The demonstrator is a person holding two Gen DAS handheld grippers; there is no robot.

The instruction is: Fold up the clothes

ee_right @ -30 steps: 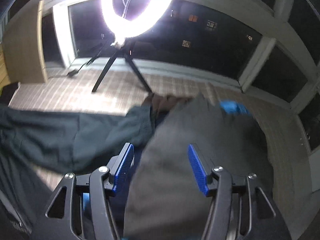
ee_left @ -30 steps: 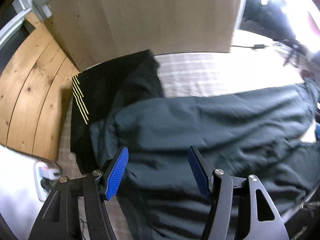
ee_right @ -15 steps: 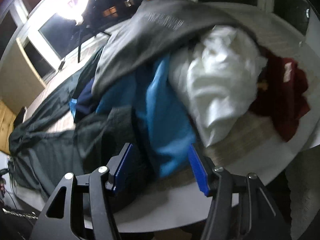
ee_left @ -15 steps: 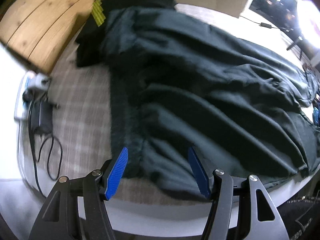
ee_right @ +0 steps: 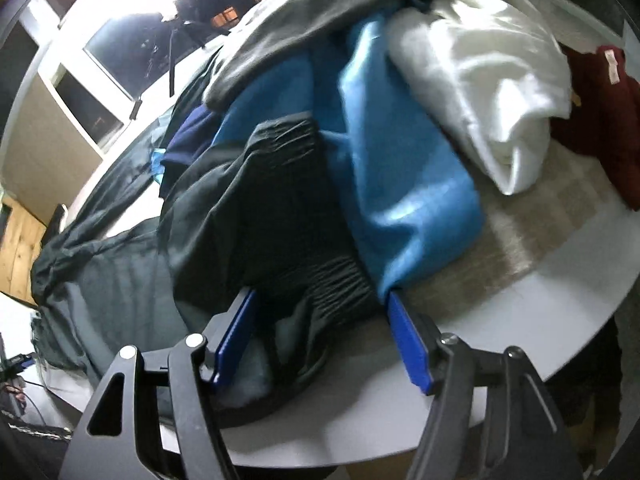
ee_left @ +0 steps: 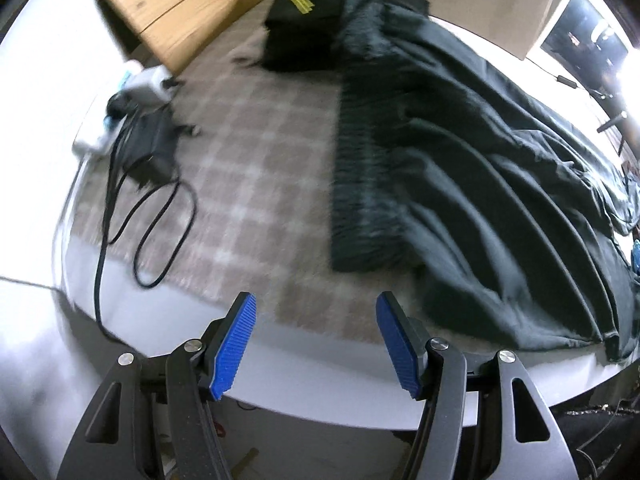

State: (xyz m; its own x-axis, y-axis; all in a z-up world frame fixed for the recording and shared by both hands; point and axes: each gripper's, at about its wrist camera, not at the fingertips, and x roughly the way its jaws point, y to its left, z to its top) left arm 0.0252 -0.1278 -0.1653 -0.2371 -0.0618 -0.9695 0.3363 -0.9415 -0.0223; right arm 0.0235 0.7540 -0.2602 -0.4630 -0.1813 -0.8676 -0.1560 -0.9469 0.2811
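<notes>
A dark green garment [ee_left: 480, 160] lies spread and wrinkled over the checked tablecloth [ee_left: 248, 184], its ribbed hem [ee_left: 364, 200] facing left. My left gripper [ee_left: 316, 308] hangs open over the table's near edge, just left of that garment, with nothing between its blue pads. In the right wrist view my right gripper [ee_right: 320, 300] is low over the same dark garment [ee_right: 248, 200]. Its jaws are opening, and a ribbed cuff [ee_right: 336, 284] lies between them, unpressed as far as I can see.
A pile holds a blue garment [ee_right: 400, 184], a white one [ee_right: 480, 80], a dark red one [ee_right: 592, 120] and a grey one [ee_right: 288, 20]. A black folded garment with yellow stripes [ee_left: 304, 32] lies at the back. A power strip with cables [ee_left: 132, 120] sits left.
The left gripper has swung from over the dark garment to the near table edge beside it. The right gripper dropped from facing the ring light onto the cuff by the pile, jaws wider.
</notes>
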